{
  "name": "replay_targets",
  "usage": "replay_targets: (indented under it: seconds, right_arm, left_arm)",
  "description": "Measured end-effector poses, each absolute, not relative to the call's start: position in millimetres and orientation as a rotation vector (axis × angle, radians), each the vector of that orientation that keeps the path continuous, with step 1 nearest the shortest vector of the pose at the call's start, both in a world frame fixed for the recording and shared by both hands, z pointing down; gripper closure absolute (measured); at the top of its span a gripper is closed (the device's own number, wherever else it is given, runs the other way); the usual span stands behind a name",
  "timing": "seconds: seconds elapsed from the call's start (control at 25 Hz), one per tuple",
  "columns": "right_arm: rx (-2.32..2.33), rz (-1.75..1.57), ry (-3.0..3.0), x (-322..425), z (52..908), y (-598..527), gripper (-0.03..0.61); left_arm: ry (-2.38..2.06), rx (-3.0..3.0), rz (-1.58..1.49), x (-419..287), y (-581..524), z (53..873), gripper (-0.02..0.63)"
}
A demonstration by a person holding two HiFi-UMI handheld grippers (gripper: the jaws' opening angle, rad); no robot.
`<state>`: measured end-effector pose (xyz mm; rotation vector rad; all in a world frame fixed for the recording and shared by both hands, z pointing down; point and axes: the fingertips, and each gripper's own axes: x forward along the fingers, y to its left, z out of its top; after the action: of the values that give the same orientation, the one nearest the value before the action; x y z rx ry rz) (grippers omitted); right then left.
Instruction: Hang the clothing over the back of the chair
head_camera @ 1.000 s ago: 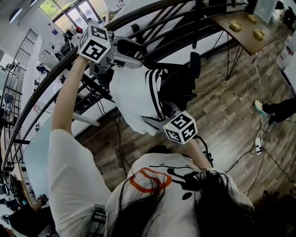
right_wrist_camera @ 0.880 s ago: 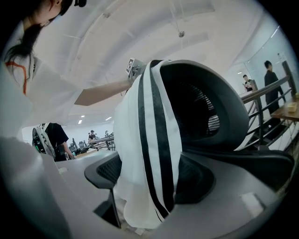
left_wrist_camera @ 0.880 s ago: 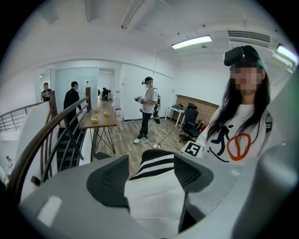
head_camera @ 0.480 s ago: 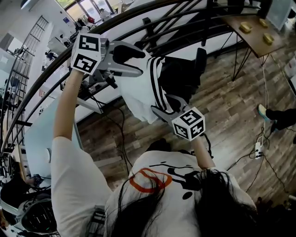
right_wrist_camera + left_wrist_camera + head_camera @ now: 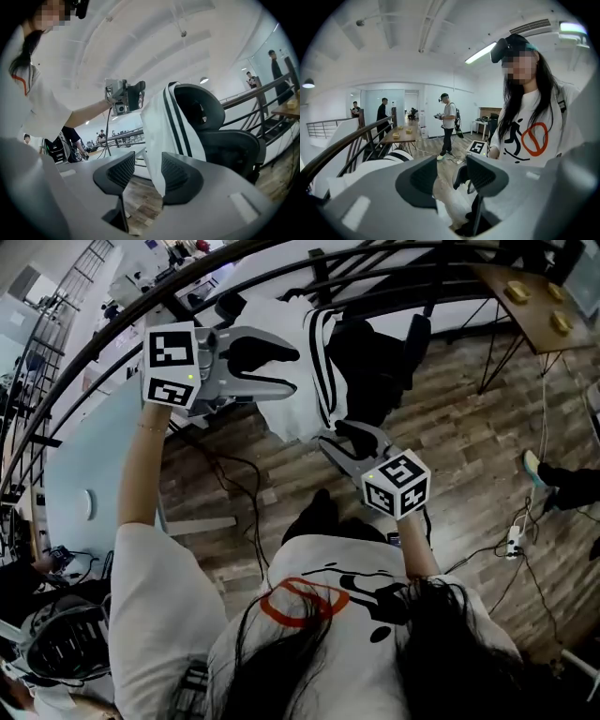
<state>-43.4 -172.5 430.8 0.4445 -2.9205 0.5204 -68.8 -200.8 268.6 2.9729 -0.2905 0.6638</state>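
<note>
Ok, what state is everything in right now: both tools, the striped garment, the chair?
White striped garment: hanging spread out, held by its top, not yet released.
Office chair: upright, headrest partly behind the garment.
Left tool: shut on the garment, holding it up.
Right tool: open; jaws have just been closing, garment's lower edge between them, not pinched.

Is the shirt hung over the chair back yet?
Seemingly not: the shirt hangs spread in front of the chair back, held up by the left tool.
</note>
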Motion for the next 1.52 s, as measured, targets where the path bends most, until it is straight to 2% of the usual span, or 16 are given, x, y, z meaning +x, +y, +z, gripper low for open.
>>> replay_targets:
  seconds: [0.12, 0.32, 0.56, 0.84, 1.52]
  right_arm:
    - [0.417, 0.512, -2.907, -43.6, 435.9, -164.0, 0.387]
    - [0.388, 0.523, -2.888, -47.1, 446.0, -146.4, 0.396]
    - [0.353, 0.548, -2.874, -52.4, 457.9, -138.5, 0.413]
    - [0.352, 0.532, -2.863, -62.0, 458.9, -140.6, 0.419]
    - [0.510, 0.533, -2.812, -90.2, 464.9, -60.3, 0.448]
  left_arm:
    - [-0.349, 2.974, 0.582, -66.4, -193.3, 282.8, 0.327]
    - [-0.505, 2.923, 0.454, -73.6, -174.7, 314.7, 0.353]
    - [-0.795, 2.893, 0.446, -73.9, -152.3, 351.5, 0.356]
    - [-1.083, 2.796, 0.194, -70.2, -130.3, 367.9, 0.356]
    - [-1.331, 2.602, 0.197, -109.1, -21.0, 403.1, 0.385]
